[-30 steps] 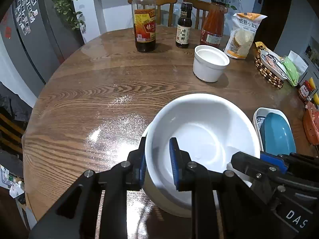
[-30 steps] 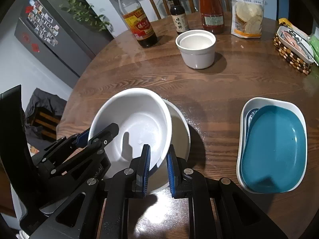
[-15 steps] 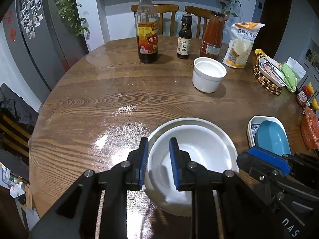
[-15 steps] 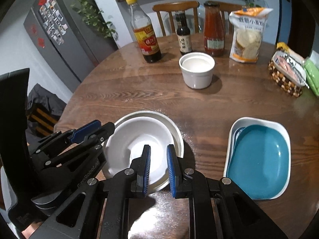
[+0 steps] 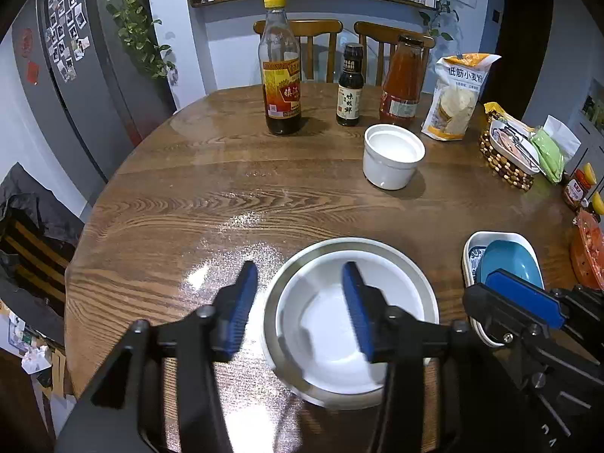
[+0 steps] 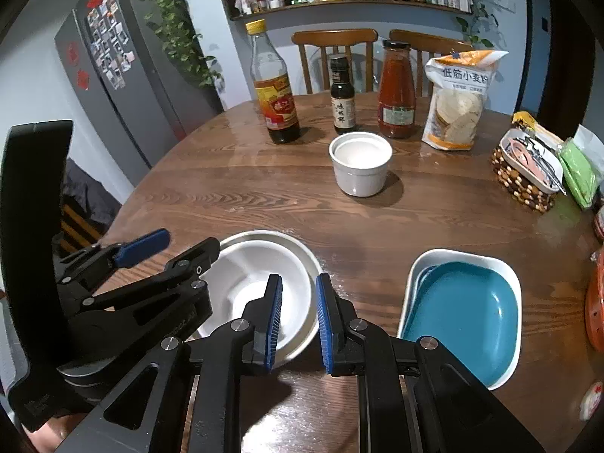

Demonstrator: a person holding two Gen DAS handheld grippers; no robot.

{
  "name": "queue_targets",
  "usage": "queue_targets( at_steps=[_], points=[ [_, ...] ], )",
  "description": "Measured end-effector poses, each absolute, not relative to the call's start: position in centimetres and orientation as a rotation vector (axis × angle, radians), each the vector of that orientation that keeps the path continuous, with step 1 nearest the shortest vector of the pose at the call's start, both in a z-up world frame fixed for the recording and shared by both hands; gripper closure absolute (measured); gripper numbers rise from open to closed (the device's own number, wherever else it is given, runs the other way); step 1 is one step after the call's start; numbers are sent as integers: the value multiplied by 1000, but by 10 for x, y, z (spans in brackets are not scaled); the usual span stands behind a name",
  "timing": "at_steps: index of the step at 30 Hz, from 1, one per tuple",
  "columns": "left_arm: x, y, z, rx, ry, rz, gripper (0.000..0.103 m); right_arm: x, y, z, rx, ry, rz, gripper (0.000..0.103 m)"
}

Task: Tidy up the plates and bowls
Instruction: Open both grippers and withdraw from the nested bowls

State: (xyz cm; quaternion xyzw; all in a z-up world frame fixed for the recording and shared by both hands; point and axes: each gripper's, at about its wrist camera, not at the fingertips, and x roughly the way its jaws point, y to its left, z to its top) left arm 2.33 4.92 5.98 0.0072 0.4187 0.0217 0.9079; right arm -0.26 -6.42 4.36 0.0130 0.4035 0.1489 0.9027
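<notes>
My left gripper (image 5: pixel 300 305) wide open above white ceramic bowl (image 5: pixel 339 324) nested in larger bowl (image 5: pixel 422 275); right gripper (image 6: pixel 298 313) part-open, empty.

Round table (image 5: pixel 211 196): wood, strong grain, glossy varnish with glare patches.
2 nested white bowls (image 5: pixel 339 324): glazed ceramic look, smooth; outer rim reads greyer.
White ramekin (image 5: pixel 392 154): same smooth glazed finish.
Blue dish (image 6: pixel 464 313) in white tray (image 6: pixel 415 275): glossy glaze.
Left gripper (image 5: pixel 298 305), right gripper (image 6: pixel 298 317): matt black bodies with metal screws; finger pads ribbed blue, rubbery or plastic.
3 bottles (image 6: pixel 396 90): clear, shiny, paper labels.
Flour bag (image 6: pixel 458 98): shiny plastic film.
Basket (image 6: pixel 521 181): wooden beads.
Chairs (image 5: pixel 313 49): wood.
</notes>
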Motion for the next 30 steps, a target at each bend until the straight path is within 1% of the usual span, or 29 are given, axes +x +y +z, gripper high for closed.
queue_targets(
  at_steps=[2, 4, 5, 6, 8, 9, 21, 24, 30],
  points=[
    [23, 48, 61, 20, 859, 52, 43, -1, -68, 43, 42, 840, 310, 83],
    [23, 46, 61, 28, 854, 58, 33, -1, -73, 43, 53, 842, 305, 74],
    [23, 45, 62, 30, 852, 59, 33, 0, -76, 43, 58, 840, 300, 63],
    [23, 45, 62, 32, 852, 59, 33, 0, -78, 44, 61, 836, 292, 56],
    [24, 45, 63, 31, 855, 58, 33, -1, -82, 46, 66, 825, 279, 47],
    [25, 46, 64, 29, 855, 59, 32, -1, -85, 47, 68, 818, 272, 46],
    [37, 45, 92, 26, 806, 38, 32, 6, -104, 63, 79, 783, 231, 45],
    [45, 44, 104, 24, 793, 20, 28, 12, -107, 68, 85, 782, 238, 45],
    [70, 42, 126, 8, 798, -29, 25, 45, -133, 73, 268, 870, 327, 44]
  ],
)
